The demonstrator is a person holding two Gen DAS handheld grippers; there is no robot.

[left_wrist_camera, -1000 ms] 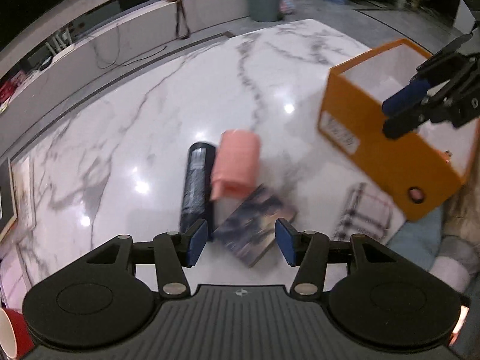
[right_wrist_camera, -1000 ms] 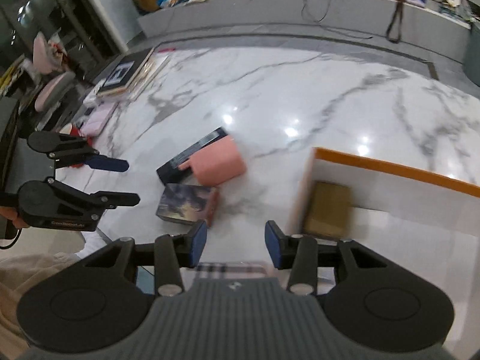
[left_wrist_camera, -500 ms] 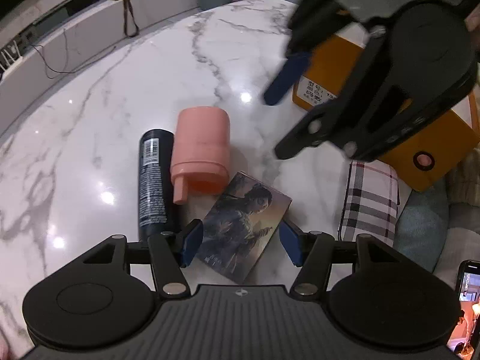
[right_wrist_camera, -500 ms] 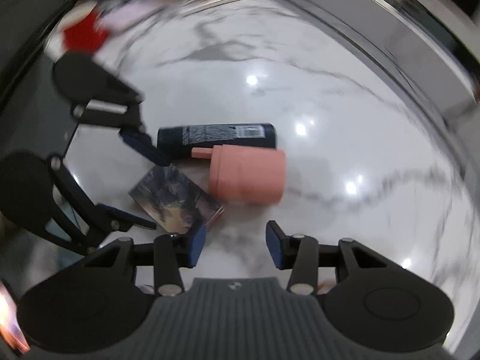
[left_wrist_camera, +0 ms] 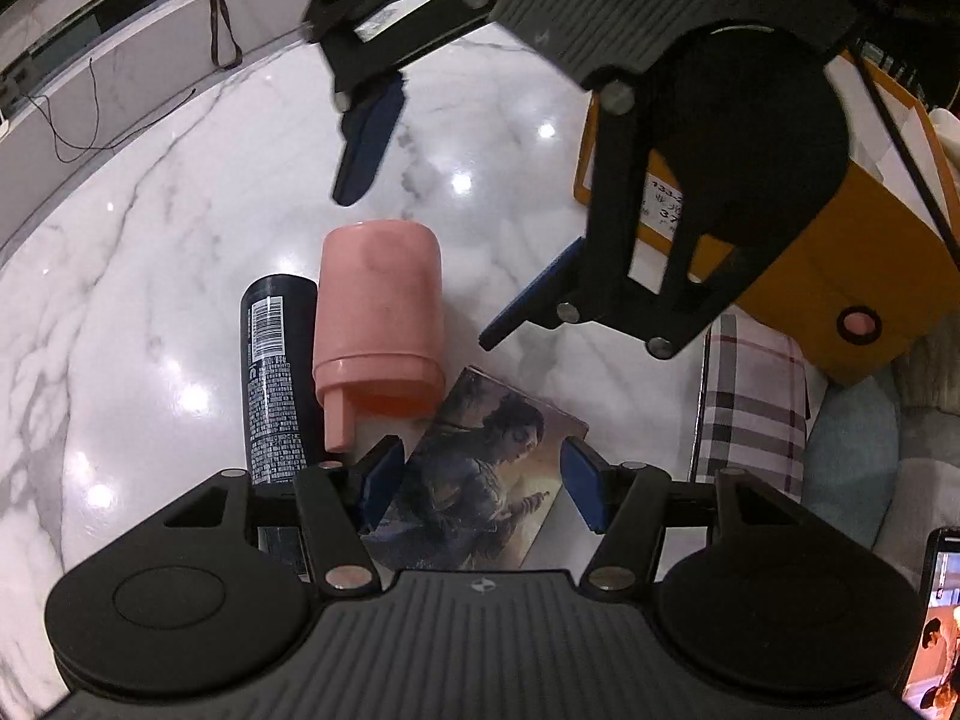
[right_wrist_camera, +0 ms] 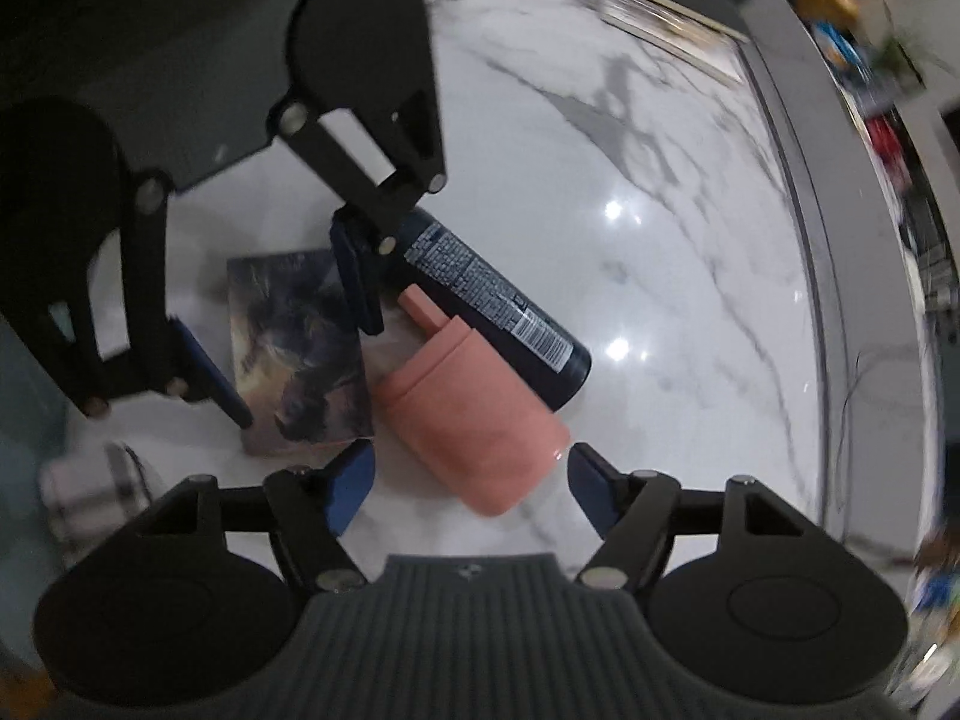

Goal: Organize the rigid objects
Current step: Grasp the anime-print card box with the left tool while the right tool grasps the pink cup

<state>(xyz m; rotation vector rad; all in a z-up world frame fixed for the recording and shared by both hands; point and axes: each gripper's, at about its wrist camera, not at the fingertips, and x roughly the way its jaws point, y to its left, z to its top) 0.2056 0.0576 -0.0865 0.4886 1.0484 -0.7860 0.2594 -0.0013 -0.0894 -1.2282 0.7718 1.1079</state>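
A pink bottle (left_wrist_camera: 378, 312) lies on the white marble table (left_wrist_camera: 150, 210) beside a black spray can (left_wrist_camera: 276, 372). A small picture box (left_wrist_camera: 474, 480) lies against the bottle's nozzle. My left gripper (left_wrist_camera: 483, 480) points down over that box, open, with the box between its fingers and the pads not pressing. My right gripper (right_wrist_camera: 471, 483) hangs over the pink bottle (right_wrist_camera: 474, 414). Its jaws are opening, the bottle's base lies between them, and the pads stand clear of it. The right gripper (left_wrist_camera: 447, 228) fills the top of the left wrist view.
An orange cardboard box (left_wrist_camera: 810, 276), open at the top, stands at the right, partly hidden by the right gripper. A plaid cloth (left_wrist_camera: 750, 408) lies at the table's edge below it. A phone screen (left_wrist_camera: 936, 618) shows at the lower right. Books and frames (right_wrist_camera: 660, 0) lie at the far edge.
The right gripper swung from the orange box across to the pink bottle, rolled round and widened its jaws. The left gripper sank toward the picture box and opened a little wider.
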